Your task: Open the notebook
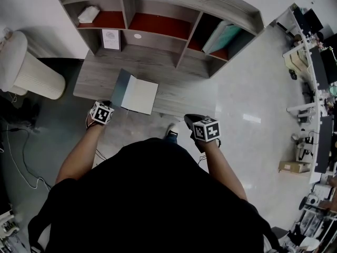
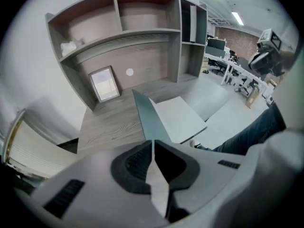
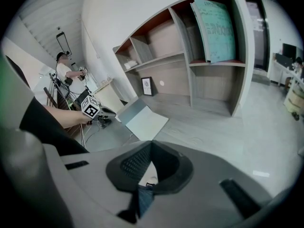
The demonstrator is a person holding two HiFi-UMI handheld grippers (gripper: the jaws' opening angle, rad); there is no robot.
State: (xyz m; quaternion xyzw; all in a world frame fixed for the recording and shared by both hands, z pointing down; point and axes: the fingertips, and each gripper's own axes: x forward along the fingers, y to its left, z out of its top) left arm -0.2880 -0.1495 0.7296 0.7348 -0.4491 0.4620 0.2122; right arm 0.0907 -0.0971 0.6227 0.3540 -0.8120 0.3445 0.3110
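Left of the notebook (image 1: 140, 96), the left gripper (image 1: 105, 106) hangs just off the front edge of the desk (image 1: 95, 80), near the book's left side; its jaws are pressed together on nothing and aim along the raised cover (image 1: 120, 88). The left forearm (image 1: 79, 152) runs back from it toward the body, elbow bent and out to the side; the notebook itself lies at the desk's front edge, its grey cover standing tilted up from the spine and a blank white page showing to the right of it, so the opening looks largely done. To finish well, the left tongs would probably best part a little, come in at the cover's free edge and ease it leftward until it rests flat, without dragging the book off the desk; right of the notebook and well apart from it, the right gripper (image 1: 188, 118) is likewise closed and empty, held low over the floor, tips turned toward the book, its forearm (image 1: 224, 167) bent in close to the body.
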